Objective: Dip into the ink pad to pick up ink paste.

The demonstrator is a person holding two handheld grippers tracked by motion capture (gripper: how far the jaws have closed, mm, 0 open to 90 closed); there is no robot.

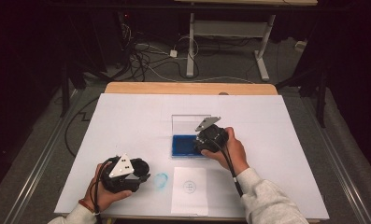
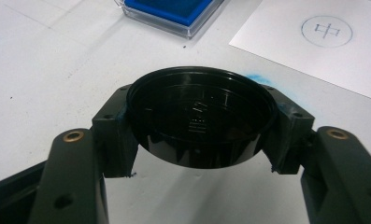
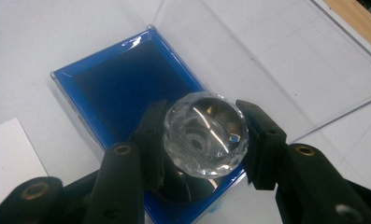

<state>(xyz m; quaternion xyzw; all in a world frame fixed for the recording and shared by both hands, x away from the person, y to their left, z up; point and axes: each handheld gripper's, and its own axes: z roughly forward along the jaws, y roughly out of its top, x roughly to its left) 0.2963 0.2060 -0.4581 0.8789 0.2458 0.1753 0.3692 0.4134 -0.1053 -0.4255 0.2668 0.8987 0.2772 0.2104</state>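
Observation:
A shallow round black cap (image 2: pixel 199 116) is clamped between the jaws of my left gripper (image 2: pixel 199 128), hollow side up, a little above the white table cover. That gripper (image 1: pixel 145 177) sits at the front left of the table. My right gripper (image 3: pixel 204 135) is shut on the faceted clear knob of a stamp (image 3: pixel 197 128). The stamp's black base (image 3: pixel 188 189) is down at the near end of the blue ink pad (image 3: pixel 122 88). From above, the right gripper (image 1: pixel 204 144) hangs over the ink pad (image 1: pixel 182 145).
The pad's clear lid (image 1: pixel 191 123) stands open behind it. A white paper (image 1: pixel 189 189) with a round stamped mark (image 2: pixel 326 31) lies near the front edge. A blue ink smudge (image 1: pixel 160 180) marks the cover between the paper and the left gripper.

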